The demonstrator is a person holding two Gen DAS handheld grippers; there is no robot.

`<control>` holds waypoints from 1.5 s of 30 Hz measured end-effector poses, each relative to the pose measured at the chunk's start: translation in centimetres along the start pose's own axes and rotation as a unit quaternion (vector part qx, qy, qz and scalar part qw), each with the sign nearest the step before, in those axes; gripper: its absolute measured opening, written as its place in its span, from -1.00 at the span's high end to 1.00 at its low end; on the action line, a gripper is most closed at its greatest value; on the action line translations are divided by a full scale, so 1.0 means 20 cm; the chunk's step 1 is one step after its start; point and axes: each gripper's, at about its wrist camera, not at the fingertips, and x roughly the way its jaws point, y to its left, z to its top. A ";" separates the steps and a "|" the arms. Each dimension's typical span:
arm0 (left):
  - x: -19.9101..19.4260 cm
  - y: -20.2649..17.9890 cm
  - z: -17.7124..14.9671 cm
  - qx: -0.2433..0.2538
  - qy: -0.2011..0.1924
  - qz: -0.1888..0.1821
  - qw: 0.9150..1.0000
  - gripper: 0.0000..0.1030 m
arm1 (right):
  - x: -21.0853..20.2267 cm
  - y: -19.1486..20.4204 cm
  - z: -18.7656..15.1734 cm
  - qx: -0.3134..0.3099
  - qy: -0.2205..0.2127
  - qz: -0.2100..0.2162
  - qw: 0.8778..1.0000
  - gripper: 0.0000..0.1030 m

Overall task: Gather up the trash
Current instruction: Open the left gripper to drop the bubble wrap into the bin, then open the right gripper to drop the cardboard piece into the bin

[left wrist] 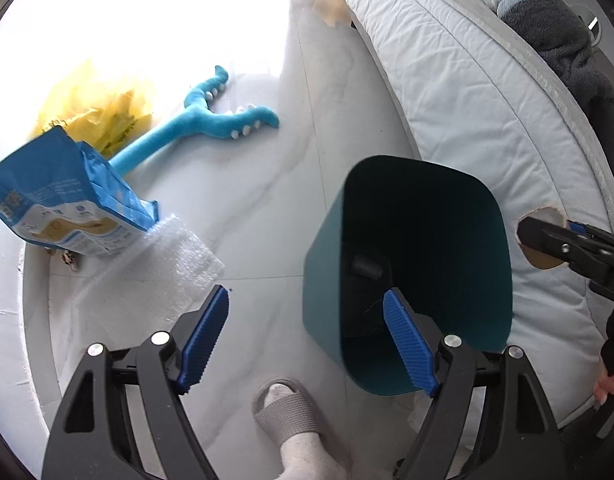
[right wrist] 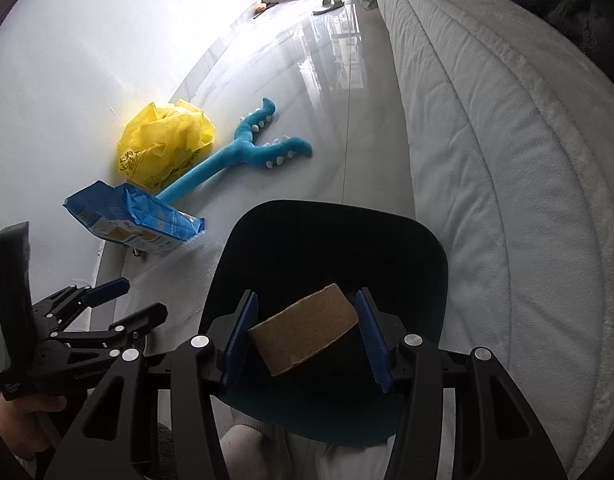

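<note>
The right gripper [right wrist: 307, 330] is clamping a cardboard roll [right wrist: 305, 330] above the bin [right wrist: 427, 248]. It should be releasing only when centred over the bin. The left gripper [left wrist: 307, 340] is hanging open and empty beside the bin.

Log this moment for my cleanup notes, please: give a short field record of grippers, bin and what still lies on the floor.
right gripper: shut on cardboard roll, above the bin mouth
left gripper: open, nothing between its pads
bin: teal, on the floor beside the bed, something dark inside
floor by wall: blue bag, bubble wrap, yellow bag
plush toy: blue, lying on the floor
</note>
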 end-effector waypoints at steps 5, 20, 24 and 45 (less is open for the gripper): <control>-0.14 0.02 0.00 0.012 -0.052 0.006 0.999 -0.59 | 0.08 -0.01 0.00 0.005 0.019 -0.012 1.000 -0.01; -0.63 -0.13 0.04 0.072 -0.216 -0.006 0.974 -0.59 | 0.21 -0.02 -0.04 -0.002 0.057 -0.048 0.997 -0.03; -0.74 -0.19 0.06 0.078 -0.245 -0.019 0.966 -0.59 | 0.20 -0.03 -0.04 -0.007 0.055 -0.059 0.997 -0.20; -0.89 -0.44 0.10 0.099 -0.309 -0.059 0.944 -0.61 | -0.25 -0.11 0.03 -0.038 -0.067 -0.023 0.997 -0.46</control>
